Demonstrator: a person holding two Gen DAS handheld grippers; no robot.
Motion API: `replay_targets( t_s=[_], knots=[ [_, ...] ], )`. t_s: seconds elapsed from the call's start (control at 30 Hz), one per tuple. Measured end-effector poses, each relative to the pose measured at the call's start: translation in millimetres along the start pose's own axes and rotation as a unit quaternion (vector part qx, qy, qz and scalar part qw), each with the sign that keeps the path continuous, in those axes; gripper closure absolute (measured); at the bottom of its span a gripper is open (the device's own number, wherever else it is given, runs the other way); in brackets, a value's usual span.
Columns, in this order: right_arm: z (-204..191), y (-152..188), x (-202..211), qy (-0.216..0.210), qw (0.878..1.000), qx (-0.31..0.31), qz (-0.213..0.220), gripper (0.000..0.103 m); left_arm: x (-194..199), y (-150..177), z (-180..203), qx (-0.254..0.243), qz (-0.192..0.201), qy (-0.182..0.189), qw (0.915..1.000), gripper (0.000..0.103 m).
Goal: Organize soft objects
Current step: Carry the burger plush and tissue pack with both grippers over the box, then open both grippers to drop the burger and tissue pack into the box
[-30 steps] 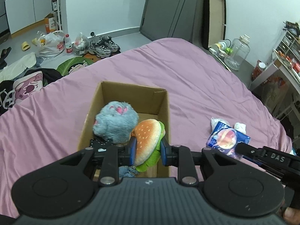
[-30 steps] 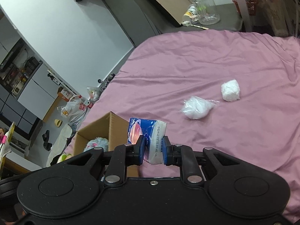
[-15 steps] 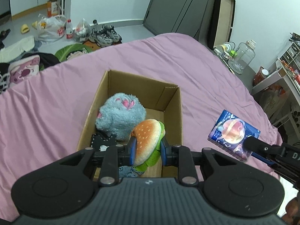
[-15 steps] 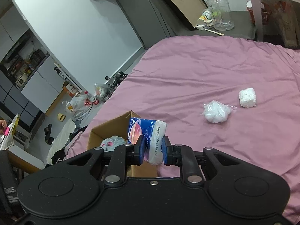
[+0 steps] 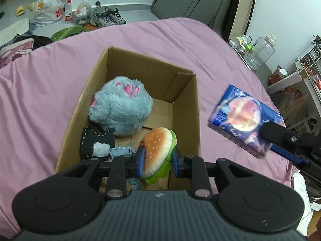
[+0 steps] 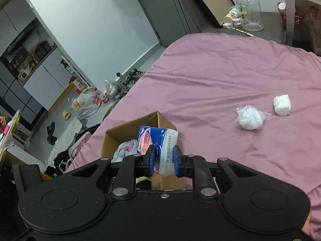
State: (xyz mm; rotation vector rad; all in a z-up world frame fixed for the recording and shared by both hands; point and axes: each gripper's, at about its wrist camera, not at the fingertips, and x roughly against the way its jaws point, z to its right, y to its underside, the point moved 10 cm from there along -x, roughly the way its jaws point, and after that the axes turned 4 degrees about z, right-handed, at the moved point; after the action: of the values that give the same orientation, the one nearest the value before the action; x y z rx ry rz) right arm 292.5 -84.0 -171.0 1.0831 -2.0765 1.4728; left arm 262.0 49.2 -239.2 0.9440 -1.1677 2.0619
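Observation:
My left gripper [image 5: 157, 159] is shut on a plush hamburger [image 5: 158, 150] and holds it over the near right part of an open cardboard box [image 5: 186, 108] on the pink bed. Inside lie a grey furry plush [image 5: 120, 108] with pink pads, a black stitched pouch [image 5: 96, 140] and a bit of denim. My right gripper [image 6: 163, 160] is shut on a blue tissue pack [image 6: 158, 140], held in the air just right of the box; the pack also shows in the left wrist view [image 5: 242, 120]. The box shows in the right wrist view [image 6: 128, 128].
Two white soft bundles lie on the pink bedsheet [image 6: 220, 76]: a bagged one [image 6: 249, 117] and a small block [image 6: 282, 105]. Beyond the bed's far edge are shoes, bags and bottles on the floor [image 5: 60, 12]. A clear jug [image 5: 260, 52] and shelves stand at the right.
Both grippers have risen and moved toward the box. The tissue pack has lifted off the bed and come up beside the box's right wall. The hamburger stays clamped.

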Motion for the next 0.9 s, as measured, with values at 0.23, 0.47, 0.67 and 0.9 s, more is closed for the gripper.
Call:
replay_targets(
  t_s=[0.23, 0.47, 0.67, 0.9],
  knots=[
    [-0.5, 3.3, -4.6, 0.011, 1.000, 0.002, -0.007, 0.084, -19.0, 11.7, 2.2, 0.012, -0.028, 0.012, 0.9995, 0.076],
    [-3.3, 8.4, -12.1, 0.011, 1.000, 0.000, -0.015, 0.084, -28.0, 17.5, -0.6, 0.020, -0.054, 0.016, 0.9982, 0.064],
    [-14.3, 12.9, -18.4, 0.003, 1.000, 0.005, -0.023, 0.084, -12.1, 1.6, -16.6, 0.028, -0.036, 0.010, 0.9989, 0.055],
    [-24.3, 24.9, -29.0, -0.001, 0.999, 0.000, -0.040, 0.084, 9.5, -12.6, -35.8, 0.032, -0.013, -0.006, 0.9994, 0.055]
  ],
)
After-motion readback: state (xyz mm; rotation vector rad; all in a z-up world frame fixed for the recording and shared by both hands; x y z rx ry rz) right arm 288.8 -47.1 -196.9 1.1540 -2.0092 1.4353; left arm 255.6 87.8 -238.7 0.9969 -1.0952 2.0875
